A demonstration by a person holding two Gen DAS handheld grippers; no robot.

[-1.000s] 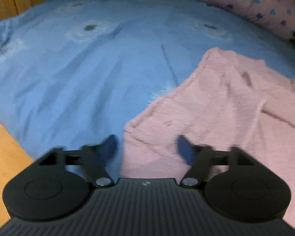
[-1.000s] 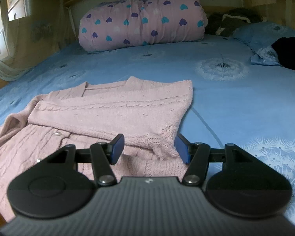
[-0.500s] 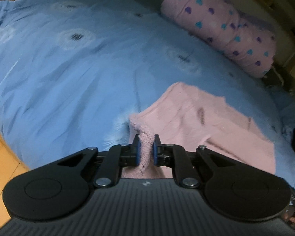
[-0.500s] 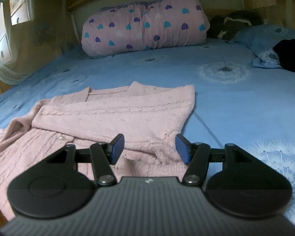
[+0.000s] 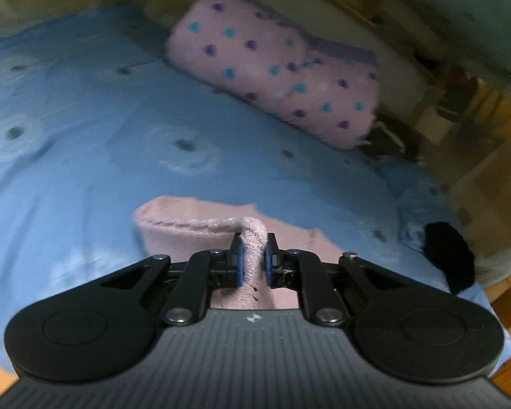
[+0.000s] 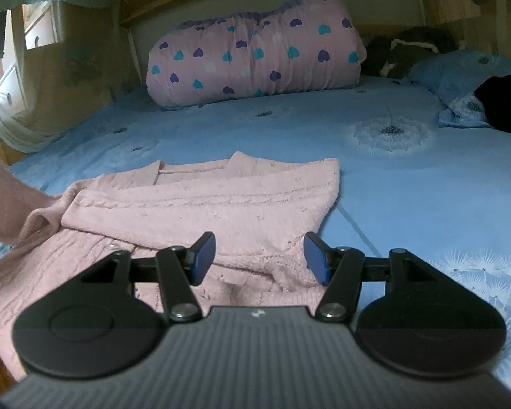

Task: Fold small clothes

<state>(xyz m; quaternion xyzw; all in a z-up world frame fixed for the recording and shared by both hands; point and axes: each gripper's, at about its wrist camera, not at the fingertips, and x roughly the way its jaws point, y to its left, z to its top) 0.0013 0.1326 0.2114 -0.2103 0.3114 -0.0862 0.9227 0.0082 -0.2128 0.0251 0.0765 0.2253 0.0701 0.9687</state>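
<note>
Left wrist view: the left gripper [image 5: 253, 255] is clamped on a bunched fold of the pink knitted cardigan [image 5: 187, 235]. The blue pads [image 5: 239, 266] press the knit from both sides, and a rounded hump of fabric stands up between them. The cardigan's ribbed edge runs leftward from the grip, and the rest of the garment hangs below the fingers over the blue bed sheet [image 5: 85, 156]. A pink rolled quilt [image 5: 279, 78] with heart print lies at the far edge of the bed. A black item [image 5: 449, 255] sits near the right edge. This view is blurred.

Right wrist view: the right gripper [image 6: 260, 257] has its jaws about half open, holding nothing, above the cardigan's [image 6: 201, 204] near hem. The cardigan lies on the near left part of the sheet [image 6: 408, 187], one side folded over the body, collar toward the quilt [image 6: 255, 58]. Its left portion rises off the bed at the frame's left edge.
</note>
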